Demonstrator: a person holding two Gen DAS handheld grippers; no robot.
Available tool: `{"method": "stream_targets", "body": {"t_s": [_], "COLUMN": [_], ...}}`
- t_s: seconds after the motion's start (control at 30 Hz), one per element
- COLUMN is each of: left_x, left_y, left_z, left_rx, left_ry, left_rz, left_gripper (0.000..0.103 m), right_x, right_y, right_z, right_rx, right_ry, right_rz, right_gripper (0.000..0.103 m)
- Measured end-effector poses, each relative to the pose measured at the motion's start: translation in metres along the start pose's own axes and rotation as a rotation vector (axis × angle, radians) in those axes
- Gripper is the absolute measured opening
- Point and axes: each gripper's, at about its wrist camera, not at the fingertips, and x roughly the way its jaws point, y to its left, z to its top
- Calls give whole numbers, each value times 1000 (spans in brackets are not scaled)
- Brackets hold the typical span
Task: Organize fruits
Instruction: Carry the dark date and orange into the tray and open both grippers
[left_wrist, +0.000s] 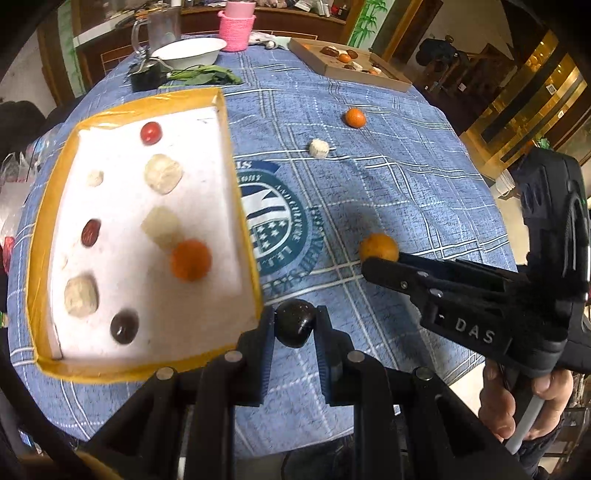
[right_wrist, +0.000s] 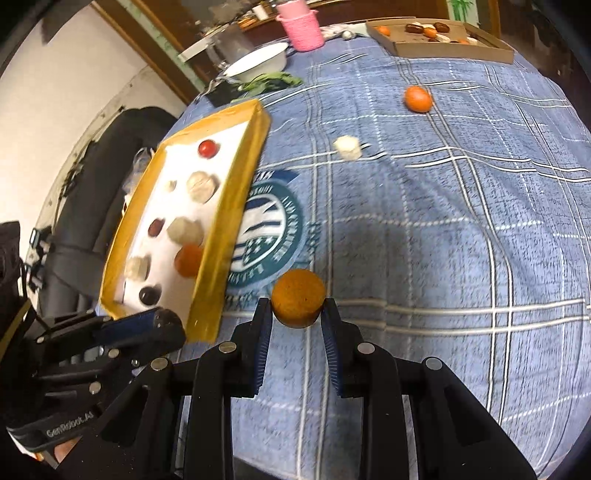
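Observation:
My left gripper (left_wrist: 294, 325) is shut on a dark round fruit (left_wrist: 295, 322), held just off the near right corner of the yellow-rimmed white tray (left_wrist: 236, 192). The tray holds several fruits, among them an orange one (left_wrist: 191, 259) and a red one (left_wrist: 150, 133). My right gripper (right_wrist: 297, 314) is shut on a yellow-orange fruit (right_wrist: 298, 297) above the blue cloth; it also shows in the left wrist view (left_wrist: 378, 248). A loose orange (left_wrist: 355, 117) and a white fruit (left_wrist: 318, 148) lie on the cloth farther back.
A cardboard box (left_wrist: 354, 70) with several fruits stands at the back right. A white bowl (left_wrist: 190, 51), glass mug (left_wrist: 159, 29), pink basket (left_wrist: 236, 29) and green leaves (left_wrist: 207, 75) stand at the back. The table edge drops off at right.

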Motion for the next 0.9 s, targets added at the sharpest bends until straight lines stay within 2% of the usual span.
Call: {"method": "stream_targets", "body": {"t_s": [0.33,0.5,0.67,0.9], "left_x": [-15,-37,-49,-35], "left_y": [35,67,107,153], "left_z": [-8,-2,14,63], "left_rx": [-77,-139,-196,-229], "left_ry": [-14,-66,-100,-113], "left_rz": [-1,20,53,92], "left_gripper": [23,23,23,23], "right_x": [-6,-4,16,52], "right_y": [25,39,63,92], "right_z": [-9,1,26,90], "right_rx": [-74,-120,-189,-255], "right_ry": [5,2,30,43], "right_rz": [5,24,43,39], "right_gripper": [26,26,26,26]}}
